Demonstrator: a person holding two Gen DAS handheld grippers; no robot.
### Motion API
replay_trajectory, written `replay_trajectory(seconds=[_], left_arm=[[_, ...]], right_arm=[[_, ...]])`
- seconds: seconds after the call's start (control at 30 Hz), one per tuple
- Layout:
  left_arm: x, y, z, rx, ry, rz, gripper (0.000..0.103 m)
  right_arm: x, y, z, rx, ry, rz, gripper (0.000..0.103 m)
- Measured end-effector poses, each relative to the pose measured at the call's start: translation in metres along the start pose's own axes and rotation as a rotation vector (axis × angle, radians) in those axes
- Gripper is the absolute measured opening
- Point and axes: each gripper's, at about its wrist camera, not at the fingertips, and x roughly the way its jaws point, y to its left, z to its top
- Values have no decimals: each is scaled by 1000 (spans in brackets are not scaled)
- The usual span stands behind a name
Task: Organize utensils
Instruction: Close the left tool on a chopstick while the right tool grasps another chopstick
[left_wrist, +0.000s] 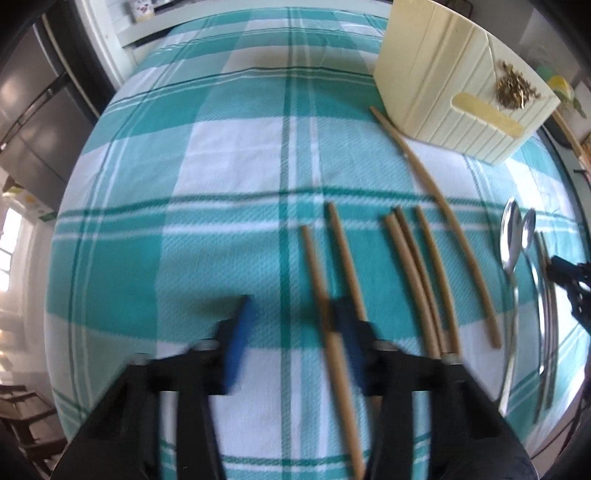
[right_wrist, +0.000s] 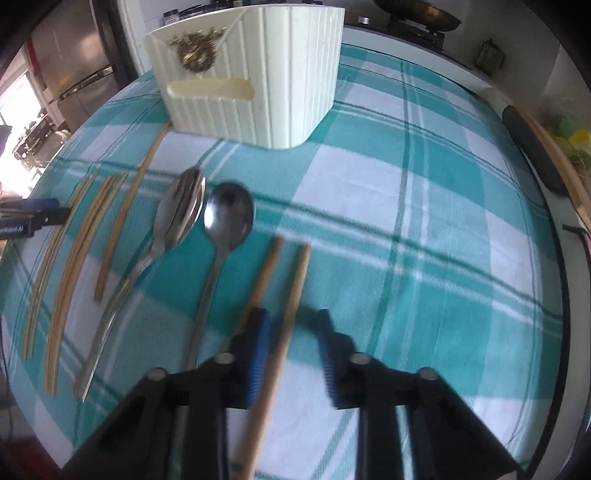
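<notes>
Several wooden chopsticks lie side by side on a teal-and-white checked cloth (left_wrist: 229, 155). My left gripper (left_wrist: 295, 332) stands open over the leftmost pair. One chopstick (left_wrist: 334, 354) runs between its jaws, close against the right finger, and its neighbour (left_wrist: 345, 258) passes behind that finger. My right gripper (right_wrist: 293, 347) is open too. A chopstick (right_wrist: 291, 295) lies between its jaws beside the left blue pad, and a second chopstick (right_wrist: 266, 269) runs outside that finger. Two metal spoons (right_wrist: 184, 206) (right_wrist: 229, 214) lie left of it. The cream ribbed utensil holder (right_wrist: 251, 74) stands beyond.
One long chopstick (left_wrist: 436, 206) reaches up to the holder (left_wrist: 443, 74). The right gripper's tip (left_wrist: 569, 273) shows beside the spoons (left_wrist: 509, 243). A grey fridge (left_wrist: 33, 122) stands far left. A dark oblong object (right_wrist: 532, 147) lies at the table's right edge.
</notes>
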Motion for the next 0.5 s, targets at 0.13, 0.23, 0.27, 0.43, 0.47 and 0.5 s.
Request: replay_trajectory(seconds=[0.13,0.23,0.27,0.43,0.47,0.5], left_arm=[[0,2,10,-10,-15,-47,6],[-17,12,9,-55,-68,-116,5],[-27,15,6,-65,-94,-137,5],[-92,25,-13,-68,-244,-200,5],[-105,27,-17,-65,-267,-210,5],[-121,29,-23,-61,-299,-221,5]], right_arm=[[5,-5,17,53,11,21,6],[-15,-12,18,104,-48,57,6],[-26,-13,16,113,-76,69,6],[-96,-15,3,119,-216,117,6],[-108,-16,1,120,-236,128,6],[-124,-16,-4,121,-259,138,6]])
